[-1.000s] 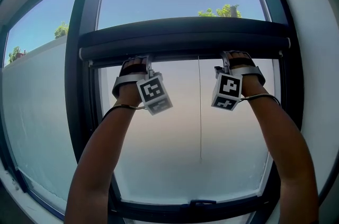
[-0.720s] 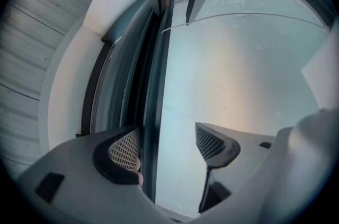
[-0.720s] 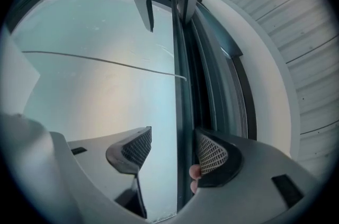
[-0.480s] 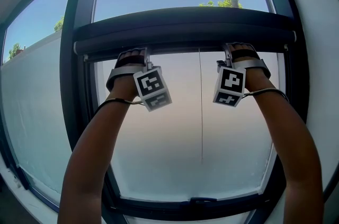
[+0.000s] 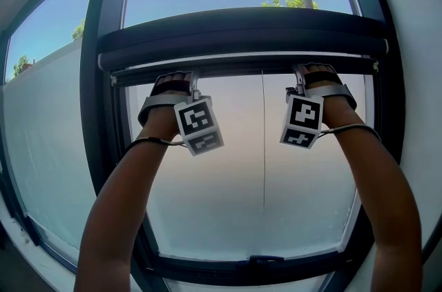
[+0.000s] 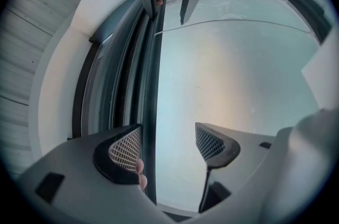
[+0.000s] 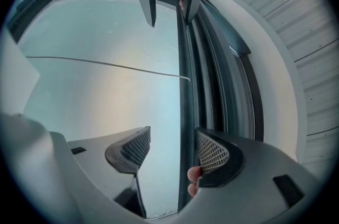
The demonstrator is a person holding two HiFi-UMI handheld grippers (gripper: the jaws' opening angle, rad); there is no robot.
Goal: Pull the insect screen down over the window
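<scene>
- The left tongs are standing apart, having just been opening, with the pull bar running between the pads, unclamped.
- The insect screen is sitting rolled in its cassette at the window's top; pulling is not yet under way.
- The right tongs are likewise gaping around the bar, having just been opening.
- Next, probably: both clamping the bar, then drawing down evenly.

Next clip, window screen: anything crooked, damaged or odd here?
Nothing stands out. The pull bar runs parallel to the roller housing just above it, and the cord hangs straight. The left tool and the right tool have just been opening, with the bar between their jaws, unclamped.
</scene>
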